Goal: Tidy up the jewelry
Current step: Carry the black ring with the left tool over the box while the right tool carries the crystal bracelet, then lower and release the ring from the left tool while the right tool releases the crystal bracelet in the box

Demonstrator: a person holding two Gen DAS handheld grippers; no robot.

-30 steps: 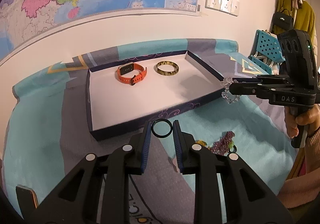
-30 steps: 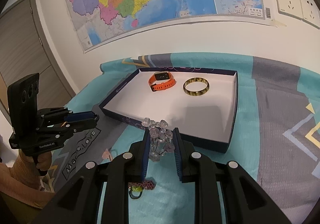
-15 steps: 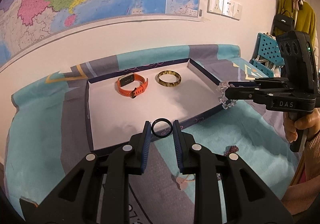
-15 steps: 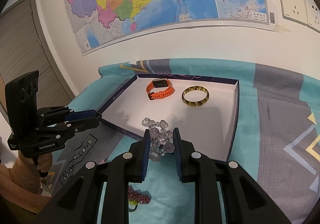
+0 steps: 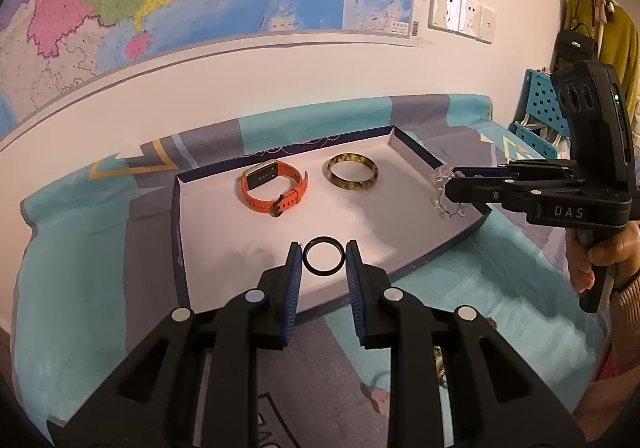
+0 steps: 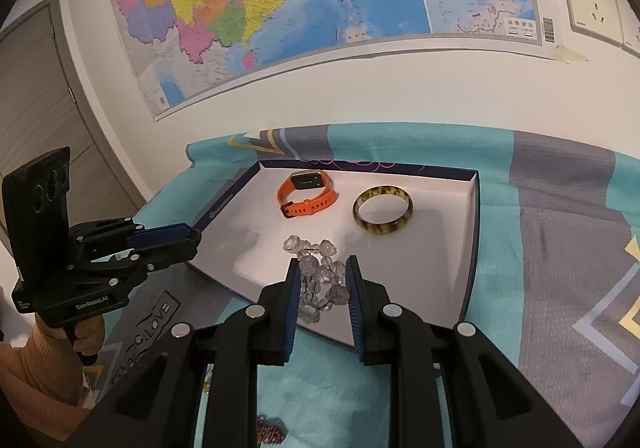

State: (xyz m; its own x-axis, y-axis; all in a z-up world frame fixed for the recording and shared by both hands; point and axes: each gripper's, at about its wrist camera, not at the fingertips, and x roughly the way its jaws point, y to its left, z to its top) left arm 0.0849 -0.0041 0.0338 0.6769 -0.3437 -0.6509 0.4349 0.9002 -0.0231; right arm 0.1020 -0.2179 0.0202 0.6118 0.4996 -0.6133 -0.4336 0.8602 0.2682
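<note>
- Over the near part of the white-lined tray (image 5: 180,216), the left gripper (image 5: 323,260) carries a black ring (image 5: 323,257), its jaws narrowed onto the ring's sides.
- The right gripper (image 6: 323,280) comes in over the tray's right edge, jaws pinched on a clear bead bracelet (image 6: 318,280).
- The orange watch (image 5: 274,190) and amber bangle (image 5: 353,177) lie beyond both grippers, by the far wall; the bare floor between looks the likely drop spot.

A lived-in room at home — a big coloured wall map (image 6: 280,4), wall sockets (image 5: 460,14), a patterned teal cloth (image 6: 560,232) over the table, coats and a handbag (image 5: 576,44) hanging in the corner.
</note>
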